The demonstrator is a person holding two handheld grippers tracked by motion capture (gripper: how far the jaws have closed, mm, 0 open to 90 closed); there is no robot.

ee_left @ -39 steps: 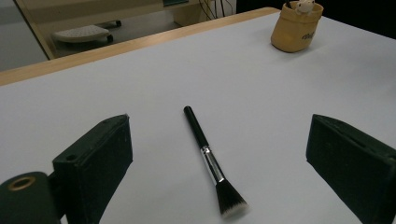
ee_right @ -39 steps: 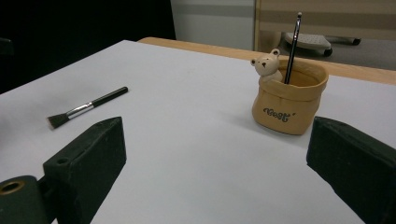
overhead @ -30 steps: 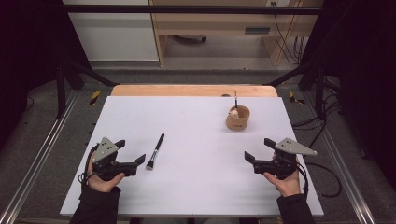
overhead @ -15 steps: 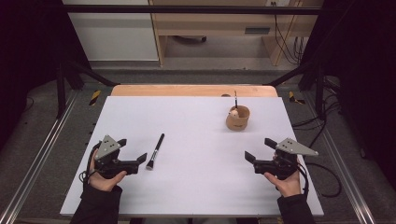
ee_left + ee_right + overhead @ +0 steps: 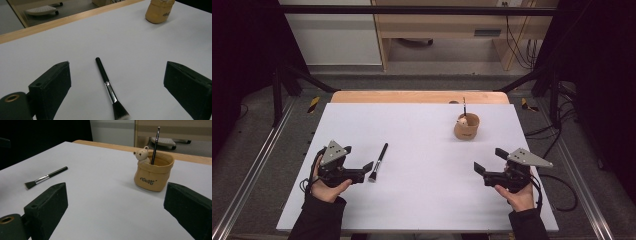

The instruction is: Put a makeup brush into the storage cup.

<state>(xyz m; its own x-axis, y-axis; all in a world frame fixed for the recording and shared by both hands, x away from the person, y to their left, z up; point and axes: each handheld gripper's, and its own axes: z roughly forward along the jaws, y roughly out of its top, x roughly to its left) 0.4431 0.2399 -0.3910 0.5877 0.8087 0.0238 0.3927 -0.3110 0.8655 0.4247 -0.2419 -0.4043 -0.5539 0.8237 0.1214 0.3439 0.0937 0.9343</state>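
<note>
Lying flat on the white table (image 5: 422, 200), the makeup brush (image 5: 378, 163) has its bristles toward the person and its black handle pointing away, just beside the tips of the left gripper (image 5: 368, 168). The left gripper view brings out what the high view leaves small: the brush (image 5: 109, 88) has a silver ferrule and white-tipped bristles, and it lies between the two wide-spread jaws without touching either. The right gripper view gives the tan holder (image 5: 153, 174) in detail, with a little bear figure (image 5: 141, 154) at its rim and a thin dark brush (image 5: 155, 142) standing in it; in the high view the holder (image 5: 466, 126) sits toward the far right of the table. Both grippers are wide open and hold nothing. The right gripper (image 5: 480, 170) rests low near the table's front right, well apart from the holder. Each hand grips its tool from behind, forearms coming in from the near edge, jaws pointing inward across the table.
</note>
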